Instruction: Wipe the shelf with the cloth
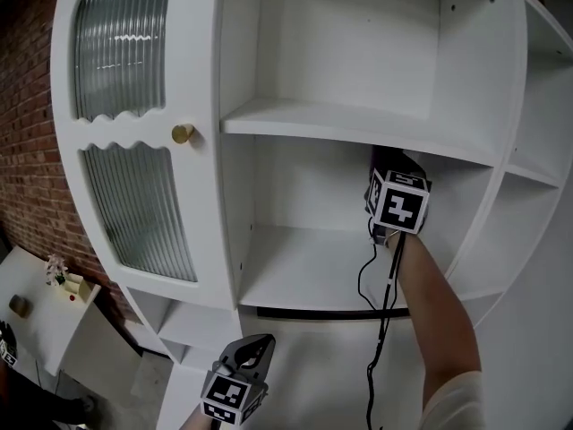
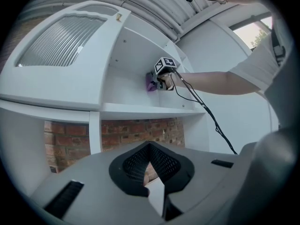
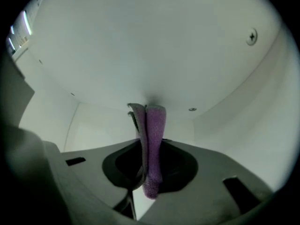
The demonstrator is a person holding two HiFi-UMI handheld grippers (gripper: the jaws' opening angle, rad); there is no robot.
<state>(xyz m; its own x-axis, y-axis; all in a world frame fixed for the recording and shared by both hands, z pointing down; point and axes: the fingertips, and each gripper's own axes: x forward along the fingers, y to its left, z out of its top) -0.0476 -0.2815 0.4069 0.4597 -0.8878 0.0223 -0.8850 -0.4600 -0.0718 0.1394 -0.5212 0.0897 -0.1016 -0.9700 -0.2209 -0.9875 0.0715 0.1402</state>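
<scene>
Currently my right gripper (image 3: 149, 142) pinches the fuzzy purple cloth (image 3: 153, 139) against the back panel (image 1: 309, 182) above the white cabinet shelf (image 1: 304, 271), my left gripper (image 2: 150, 146) hangs closed and empty; friction while dragging could tug that cloth free

White shelf (image 1: 295, 271); purple cloth (image 3: 153, 144) apparently pressed against back panel (image 3: 150, 55).

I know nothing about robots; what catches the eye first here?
A tall white cabinet fills the view, with a ribbed-glass door and brass knob at left. Inside its middle compartment the right gripper pinches a purple cloth against the white wall.
</scene>
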